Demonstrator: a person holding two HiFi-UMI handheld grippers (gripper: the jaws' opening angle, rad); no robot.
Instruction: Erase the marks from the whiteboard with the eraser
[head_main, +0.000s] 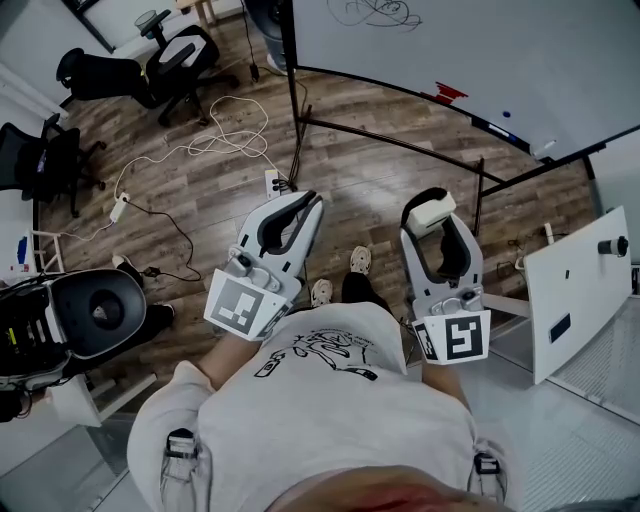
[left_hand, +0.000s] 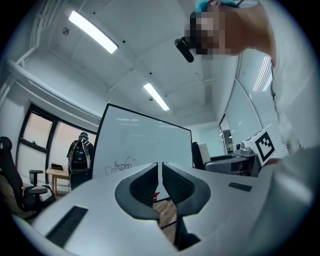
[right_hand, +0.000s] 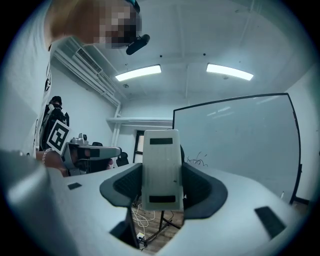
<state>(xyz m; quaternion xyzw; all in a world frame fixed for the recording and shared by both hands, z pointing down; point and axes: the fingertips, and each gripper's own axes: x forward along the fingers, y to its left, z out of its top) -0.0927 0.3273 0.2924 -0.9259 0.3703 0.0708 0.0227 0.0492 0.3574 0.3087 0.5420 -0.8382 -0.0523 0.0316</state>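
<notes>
— What's underfoot?
— A brown wood-plank floor, with white cables looping across it and a power strip further left. At the lower right it gives way to pale grey flooring.
— Furniture?
— A black office chair beside a grey-seated one at the top left, and another dark chair at the left edge. A wooden bench stands by the windows.
— And the light?
— The dark-framed windows glow warm pink. The walls and ceiling are white, with long strip lights and a slatted vent overhead.
</notes>
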